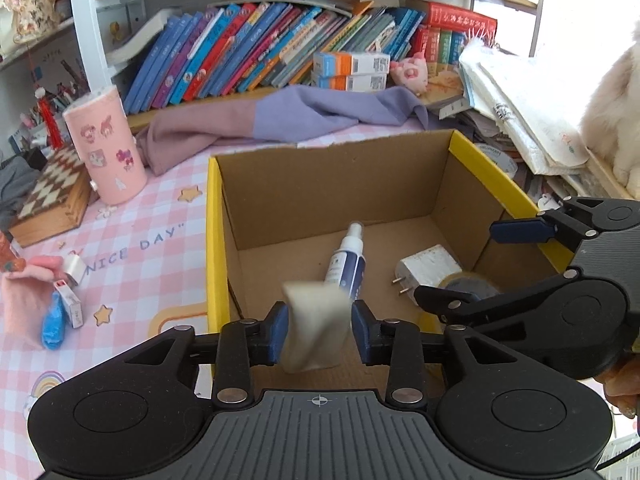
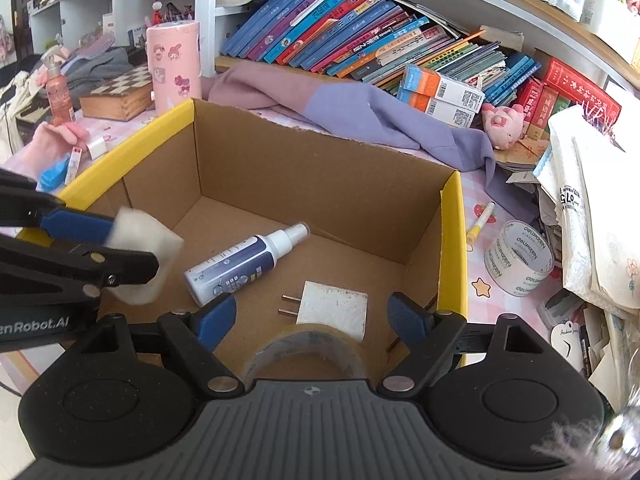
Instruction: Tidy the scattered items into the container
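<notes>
Now my left gripper [image 1: 319,326] has its fingers slightly apart around a blurred white pad [image 1: 314,326] above the cardboard box [image 1: 214,240]'s near-left corner; my right gripper [image 2: 310,314] gapes empty over the box's near edge.

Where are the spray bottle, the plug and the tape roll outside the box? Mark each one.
spray bottle [image 2: 236,266], right wrist view, on its blue label.
plug [image 2: 334,306], right wrist view, on its white top face.
tape roll [image 2: 518,264], right wrist view, on its printed outer side.
</notes>
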Demonstrator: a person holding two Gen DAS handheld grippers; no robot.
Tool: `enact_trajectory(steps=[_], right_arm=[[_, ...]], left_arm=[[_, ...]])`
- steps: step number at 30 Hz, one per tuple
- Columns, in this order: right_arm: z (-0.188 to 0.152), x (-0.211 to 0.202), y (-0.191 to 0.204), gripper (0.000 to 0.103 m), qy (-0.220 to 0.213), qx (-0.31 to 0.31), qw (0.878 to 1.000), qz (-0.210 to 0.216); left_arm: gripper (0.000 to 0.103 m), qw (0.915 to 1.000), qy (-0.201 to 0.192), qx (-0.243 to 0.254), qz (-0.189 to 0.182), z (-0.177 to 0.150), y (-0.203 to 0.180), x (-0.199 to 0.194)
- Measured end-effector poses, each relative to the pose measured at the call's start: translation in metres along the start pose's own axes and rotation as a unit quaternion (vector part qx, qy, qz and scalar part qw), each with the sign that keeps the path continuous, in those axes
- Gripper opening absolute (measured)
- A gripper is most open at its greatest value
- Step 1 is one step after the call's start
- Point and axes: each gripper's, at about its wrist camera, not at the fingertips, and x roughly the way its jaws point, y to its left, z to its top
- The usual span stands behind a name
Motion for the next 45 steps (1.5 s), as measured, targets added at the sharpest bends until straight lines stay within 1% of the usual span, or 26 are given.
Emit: enact_trajectory(steps=[1, 6, 11, 17, 21, 24, 27, 34, 36, 39, 43, 45], right_arm=[[0.000, -0.002, -0.001, 0.082, -0.003, 0.005, 1.000, 0.001], [0.002, -0.016, -0.005, 0.082, -0.031, 0.030, 0.999, -0.009], [0.002, -0.035, -0.007, 0.082, -0.061, 0.056, 0.996, -0.018], [-0.001, -0.064, 0.001, 0.082, -0.092, 0.077, 0.992, -0.034], [-0.008, -0.085, 0.009, 0.081, -0.112, 0.104, 0.987, -0.041], [-0.013, -0.097, 0.017, 0.081, -0.119, 0.107, 0.986, -0.050], [-0.017, -0.107, 0.027, 0.081, -0.119, 0.108, 0.985, -0.056], [-0.031, -0.128, 0.052, 0.081, -0.124, 0.115, 0.983, -0.066], [-0.035, -0.133, 0.060, 0.082, -0.126, 0.115, 0.983, -0.072], [-0.043, -0.139, 0.071, 0.082, -0.124, 0.116, 0.982, -0.079], [-0.052, -0.148, 0.087, 0.082, -0.122, 0.114, 0.983, -0.081], [-0.058, -0.152, 0.096, 0.082, -0.120, 0.117, 0.982, -0.084]], left_arm=[[0.038, 1.0000, -0.007, 0.001, 0.000, 0.000, -0.001, -0.003], [0.052, 0.9993, -0.037, 0.000, 0.001, 0.003, -0.002, -0.019], [0.057, 0.9976, -0.069, -0.009, 0.000, 0.001, 0.000, -0.041], [0.059, 0.9945, -0.100, -0.029, 0.001, -0.005, 0.008, -0.070], [0.065, 0.9919, -0.121, -0.038, -0.003, -0.015, 0.015, -0.089], [0.065, 0.9911, -0.126, -0.042, -0.005, -0.023, 0.020, -0.100], [0.065, 0.9897, -0.137, -0.042, 0.008, -0.033, 0.023, -0.110], [0.067, 0.9872, -0.151, -0.051, 0.005, -0.059, 0.036, -0.132], [0.070, 0.9874, -0.151, -0.047, 0.007, -0.068, 0.038, -0.136], [0.072, 0.9879, -0.150, -0.040, 0.009, -0.083, 0.041, -0.143], [0.073, 0.9890, -0.139, -0.049, 0.005, -0.100, 0.046, -0.152], [0.074, 0.9892, -0.135, -0.056, 0.009, -0.109, 0.049, -0.156]])
